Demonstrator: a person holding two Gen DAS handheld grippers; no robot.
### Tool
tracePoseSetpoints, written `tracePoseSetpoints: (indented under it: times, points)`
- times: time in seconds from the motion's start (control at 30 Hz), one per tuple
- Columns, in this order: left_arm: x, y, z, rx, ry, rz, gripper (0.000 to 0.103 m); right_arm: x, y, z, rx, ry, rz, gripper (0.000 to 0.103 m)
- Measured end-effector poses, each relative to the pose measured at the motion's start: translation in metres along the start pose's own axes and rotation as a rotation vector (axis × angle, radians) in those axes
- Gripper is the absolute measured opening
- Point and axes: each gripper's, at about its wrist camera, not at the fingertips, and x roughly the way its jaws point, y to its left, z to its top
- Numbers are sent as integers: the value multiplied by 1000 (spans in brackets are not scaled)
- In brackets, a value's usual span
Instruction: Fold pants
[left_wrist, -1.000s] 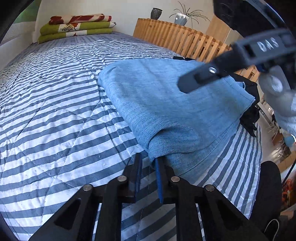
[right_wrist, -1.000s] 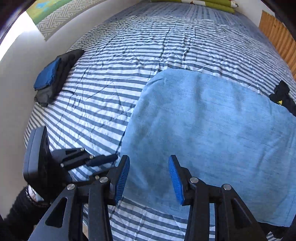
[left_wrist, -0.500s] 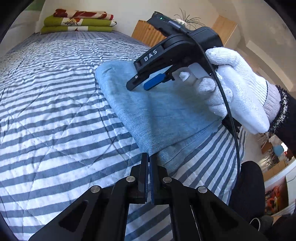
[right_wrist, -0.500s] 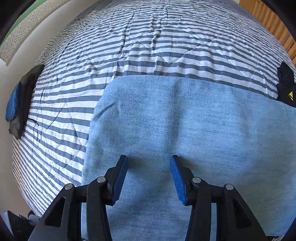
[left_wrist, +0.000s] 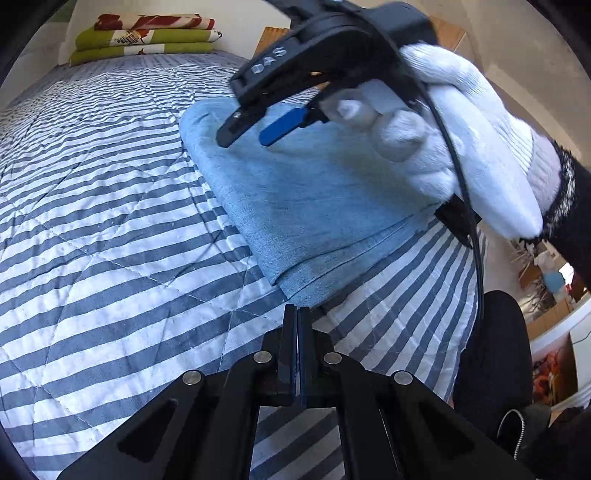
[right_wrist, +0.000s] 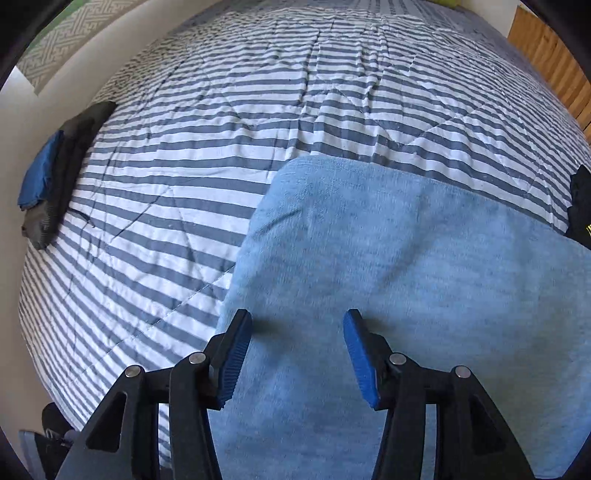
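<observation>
Light blue denim pants (left_wrist: 310, 206) lie folded on the striped bed cover (left_wrist: 110, 221). My left gripper (left_wrist: 297, 310) is shut and empty, its tips just short of the fold's near corner. In the left wrist view my right gripper (left_wrist: 247, 134), held by a white-gloved hand (left_wrist: 472, 147), points steeply down over the far part of the pants. In the right wrist view the right gripper (right_wrist: 297, 323) hovers close above the pants (right_wrist: 406, 295), near their left edge. Its jaws are opening, with only flat cloth under the gap.
Folded green and red blankets (left_wrist: 147, 37) sit at the bed's far end. A dark garment with blue cloth (right_wrist: 55, 181) lies at the bed's left edge, a black garment (right_wrist: 581, 206) at the right. A wooden slatted panel (right_wrist: 546, 51) borders the bed.
The left gripper closed and drew back off the pants' corner, which now lies flat. The right gripper came down over the pants and widened its jaws.
</observation>
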Motion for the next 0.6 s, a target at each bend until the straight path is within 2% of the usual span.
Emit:
tracePoseSetpoints:
  times: [0.13,0.17,0.27,0.3,0.37,0.43,0.47,0.5,0.53,0.6]
  points:
    - [-19,17,9,-47,-45,0,0,-44,-9,-49,58,-83,144,48]
    - [-22,22,11,-60,-50,-3,0,-51,-10,-67,70,-98,154,48]
    - [-24,28,19,-67,-62,15,0,-47,-6,-114,79,-151,87,48]
    - [-23,30,21,-70,-65,23,0,-37,-5,-127,96,-146,60,48]
    - [-18,33,26,-96,-61,27,2,-9,-4,-148,145,-74,81,48]
    - [-13,36,29,-121,-52,17,11,-16,8,-169,91,-146,55,48]
    - [-12,38,30,-132,-52,17,22,-22,11,-177,77,-139,88,48]
    - [-9,39,33,-145,-49,13,30,-31,9,-188,115,-168,135,48]
    - [-6,41,36,-166,-45,4,33,-41,3,-198,168,-215,169,48]
    - [2,44,43,-217,-24,-19,45,-57,-9,-217,235,-272,188,48]
